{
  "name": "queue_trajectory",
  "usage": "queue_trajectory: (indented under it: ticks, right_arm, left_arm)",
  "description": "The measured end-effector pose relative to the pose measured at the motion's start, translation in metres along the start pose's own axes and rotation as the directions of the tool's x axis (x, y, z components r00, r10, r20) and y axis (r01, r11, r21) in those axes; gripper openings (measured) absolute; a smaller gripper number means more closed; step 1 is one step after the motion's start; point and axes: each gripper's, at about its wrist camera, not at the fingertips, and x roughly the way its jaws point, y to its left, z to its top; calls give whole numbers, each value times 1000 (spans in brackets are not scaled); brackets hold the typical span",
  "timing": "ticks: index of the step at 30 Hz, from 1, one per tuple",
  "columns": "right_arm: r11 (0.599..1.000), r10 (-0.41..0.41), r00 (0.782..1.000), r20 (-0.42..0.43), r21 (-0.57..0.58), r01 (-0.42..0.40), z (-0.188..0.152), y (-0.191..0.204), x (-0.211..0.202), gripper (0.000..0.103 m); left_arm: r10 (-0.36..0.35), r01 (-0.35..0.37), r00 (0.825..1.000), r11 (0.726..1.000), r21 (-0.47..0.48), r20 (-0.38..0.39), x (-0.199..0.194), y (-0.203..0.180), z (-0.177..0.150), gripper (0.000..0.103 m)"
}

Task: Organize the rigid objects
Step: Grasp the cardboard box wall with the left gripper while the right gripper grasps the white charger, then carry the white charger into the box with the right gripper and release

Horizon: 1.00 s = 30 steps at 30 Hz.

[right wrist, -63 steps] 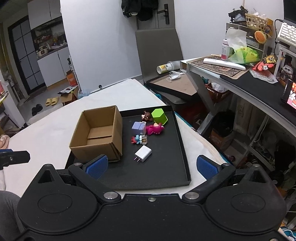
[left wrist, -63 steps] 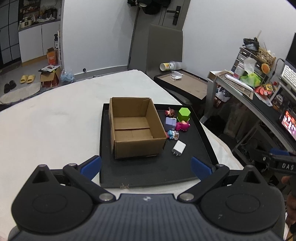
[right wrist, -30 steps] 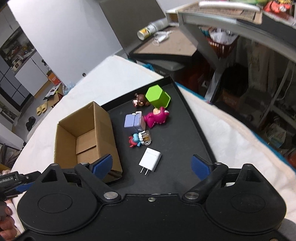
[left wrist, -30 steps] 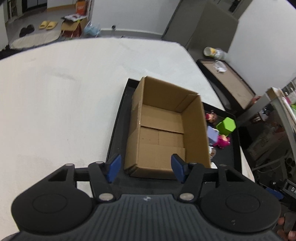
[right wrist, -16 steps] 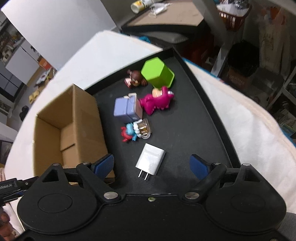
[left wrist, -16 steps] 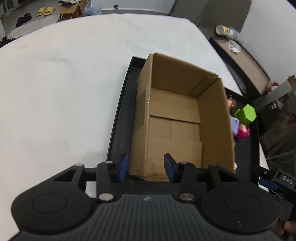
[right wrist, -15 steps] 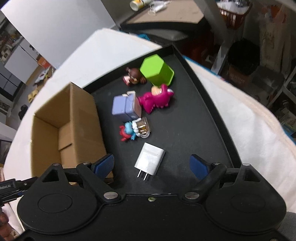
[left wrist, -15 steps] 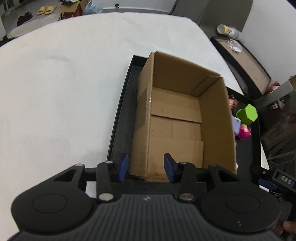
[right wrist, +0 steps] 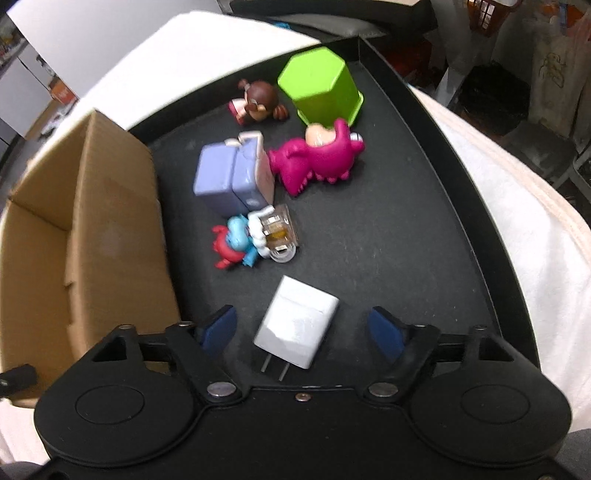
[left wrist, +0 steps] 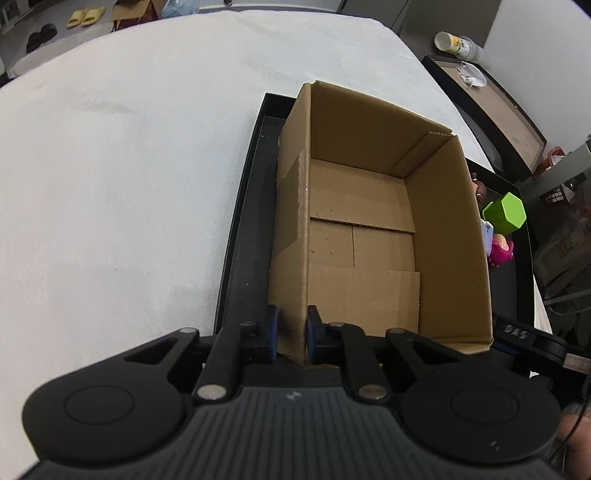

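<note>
A white cloth-covered table [left wrist: 129, 166] fills the left view's nine o'clock side. Yellow slippers [left wrist: 83, 16] and dark shoes [left wrist: 40, 35] lie on the floor at eleven o'clock. A tipped white-and-yellow cup [left wrist: 456, 43] rests at one o'clock.

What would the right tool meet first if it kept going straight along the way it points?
Most likely the white charger, which lies on the black tray between the closing, not yet touching fingers of the right tool. Depth is hard to judge in this fisheye view.
</note>
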Motion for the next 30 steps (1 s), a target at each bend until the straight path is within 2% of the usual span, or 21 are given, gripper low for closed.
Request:
queue_trajectory:
  ticks: [3,4,10,16,24,30]
  right_arm:
    - [1000,-15,1000,5,-9,15,-10,-4,2,55]
    - [1000,-25,999,20,-18,25,-13,-4,0,36]
    - [1000,-24,999,36,-7,24,-35,-17,-12,36]
    - [1000,-13,997,81,-23,15,-55,-16,-30,36]
    - [998,-8,989,147,-63,18,-46,9,-64,36]
    - [993,1,980,199,-114,22,-36,31,-86,36]
  left_arm:
    - [-13,12,1000,999,32,19,-3,0,-5,13]
    - [-16,15,1000,999,33,23,-3,1,-6,13]
    - [-34,31,997,998,56,65,-9,5,-23,13]
    - [-73,71,995,997,33,75,-12,17,-30,14]
    - [-116,117,991,993,-5,73,-14,32,-32,14]
    - [-129,128,989,992,23,77,-16,33,-36,15]
